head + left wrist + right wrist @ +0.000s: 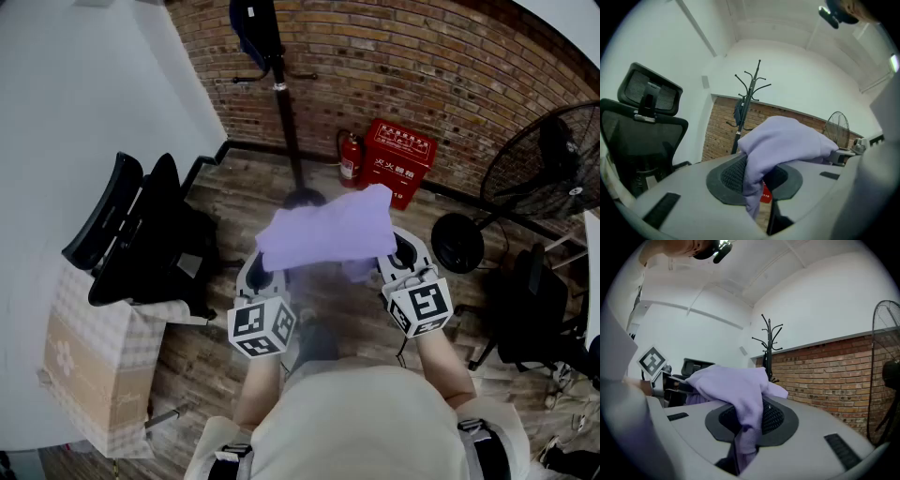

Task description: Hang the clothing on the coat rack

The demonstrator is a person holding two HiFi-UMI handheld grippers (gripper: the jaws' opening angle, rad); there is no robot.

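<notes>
Bare wooden floor lies open up to the coat rack at the brick wall; a black office chair crowds the left, a fan the right. The lilac garment, soft and bunched, spans the left hand-held gripper and right hand-held gripper, each clenched on a fold

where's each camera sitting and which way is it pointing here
Head view: on the person's head, looking steeply down at the purple garment held between left gripper and right gripper; forearms and torso show.
Left gripper view: rides the left gripper, looks along its jaws, shut on the garment, toward the coat rack; right gripper shows at right.
Right gripper view: rides the right gripper, looks along its cloth-pinching jaws toward the rack; left gripper's marker cube shows at left.
Shared: all three show garment and coat rack.
</notes>
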